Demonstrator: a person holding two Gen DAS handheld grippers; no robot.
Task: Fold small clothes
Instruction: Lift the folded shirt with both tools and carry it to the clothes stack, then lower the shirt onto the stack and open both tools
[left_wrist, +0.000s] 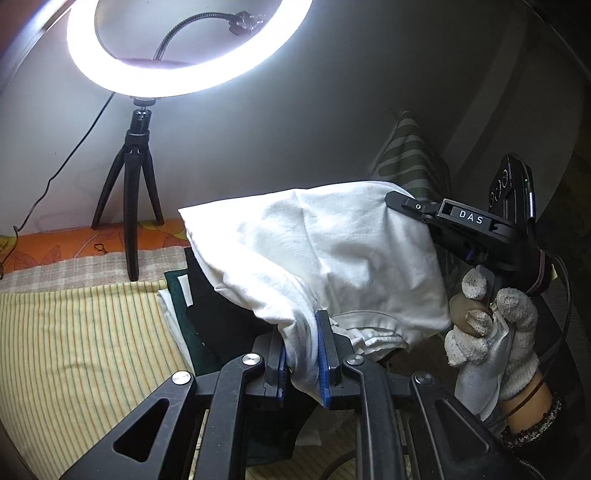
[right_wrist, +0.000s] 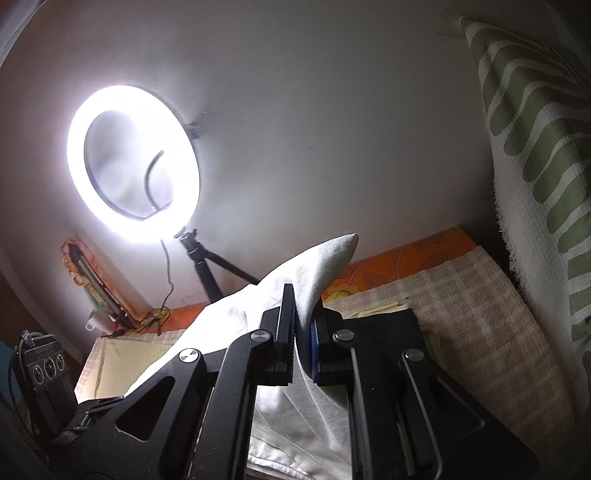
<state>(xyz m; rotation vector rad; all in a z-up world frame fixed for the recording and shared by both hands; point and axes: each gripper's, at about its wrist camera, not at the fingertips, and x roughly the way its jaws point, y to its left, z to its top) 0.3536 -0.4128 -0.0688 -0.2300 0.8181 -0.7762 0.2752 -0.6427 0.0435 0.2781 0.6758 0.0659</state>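
Glowing ring light (left_wrist: 184, 48), grey wall (left_wrist: 332, 129), striped bedsheet (left_wrist: 74, 350)

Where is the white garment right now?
The white garment hangs lifted between both tongs, left and right, above the dark clothes, with the ring light behind.

White garment (left_wrist: 314, 254); black gripper frames with blue pads (left_wrist: 323, 365); bedspread (left_wrist: 74, 332) yellow with thin stripes; orange leaf-print cloth (left_wrist: 74, 243); green-and-white hanging cloth (right_wrist: 535, 147), seemingly striped.

Left wrist view close behind its jaws, angled down, right likewise, both sharing ring light (left_wrist: 184, 48) and white garment (left_wrist: 332, 258)
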